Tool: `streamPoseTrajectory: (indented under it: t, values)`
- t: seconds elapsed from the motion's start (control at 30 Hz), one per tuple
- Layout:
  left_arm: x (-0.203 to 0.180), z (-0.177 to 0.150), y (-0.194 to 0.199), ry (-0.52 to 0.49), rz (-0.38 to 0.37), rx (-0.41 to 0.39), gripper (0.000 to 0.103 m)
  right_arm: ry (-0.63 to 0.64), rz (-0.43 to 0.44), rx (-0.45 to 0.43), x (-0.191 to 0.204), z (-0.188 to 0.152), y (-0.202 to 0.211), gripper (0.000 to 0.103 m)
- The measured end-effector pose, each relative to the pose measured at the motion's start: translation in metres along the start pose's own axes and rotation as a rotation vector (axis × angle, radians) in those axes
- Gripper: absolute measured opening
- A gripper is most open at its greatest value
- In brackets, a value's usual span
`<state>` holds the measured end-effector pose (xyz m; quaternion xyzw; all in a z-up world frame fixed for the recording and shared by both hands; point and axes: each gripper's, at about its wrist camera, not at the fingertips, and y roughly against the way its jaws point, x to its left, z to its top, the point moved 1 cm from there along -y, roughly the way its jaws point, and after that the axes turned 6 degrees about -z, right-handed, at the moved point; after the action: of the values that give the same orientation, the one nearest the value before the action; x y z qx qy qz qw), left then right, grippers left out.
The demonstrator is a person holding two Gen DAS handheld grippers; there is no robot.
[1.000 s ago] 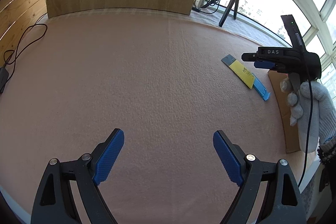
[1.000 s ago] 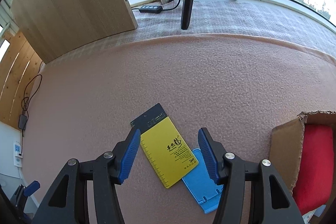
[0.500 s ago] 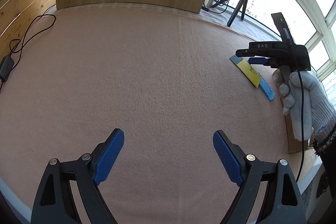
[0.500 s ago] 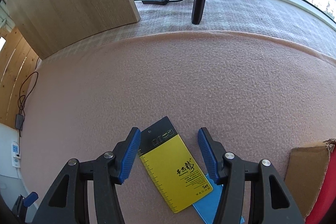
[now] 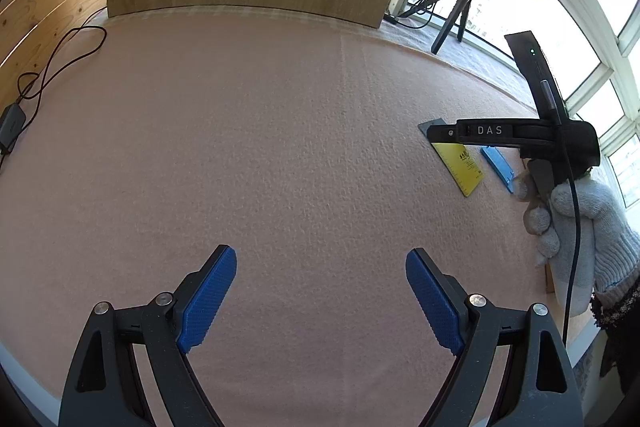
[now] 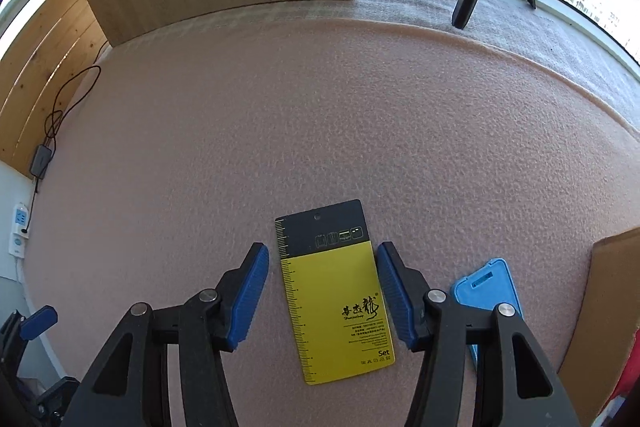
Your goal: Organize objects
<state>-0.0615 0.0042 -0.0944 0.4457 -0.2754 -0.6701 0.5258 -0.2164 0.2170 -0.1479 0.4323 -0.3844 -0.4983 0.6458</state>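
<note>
Left gripper at lower centre of its frame, jaws spread wide over bare pink mat, nothing between them; right gripper at lower centre of its own frame, jaws apart, straddling yellow-and-black card lying flat, pads just beside its long edges; blue case flat at lower right, partly behind the right jaw; cardboard box at right edge.

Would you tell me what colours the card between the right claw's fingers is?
Yellow card, dark top band; clearest in the right wrist view.
</note>
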Motion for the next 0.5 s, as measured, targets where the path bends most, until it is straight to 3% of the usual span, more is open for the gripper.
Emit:
streamPoseTrajectory:
  t: [0.17,0.3,0.43,0.5]
  values:
    - [0.006,-0.002,0.005,0.005,0.0,-0.004,0.089,0.045,0.069,0.02,0.036,-0.024,0.005,0.052]
    - [0.011,-0.003,0.008,0.009,-0.008,-0.008,0.089,0.04,0.178,0.066,0.058,-0.046,0.01,0.052]
    - [0.013,-0.004,0.007,0.001,-0.025,-0.004,0.089,-0.009,0.265,0.108,0.064,-0.061,0.013,0.035]
    - [0.013,-0.005,0.005,0.001,-0.037,0.003,0.089,-0.055,0.295,0.111,0.059,-0.067,0.016,0.034]
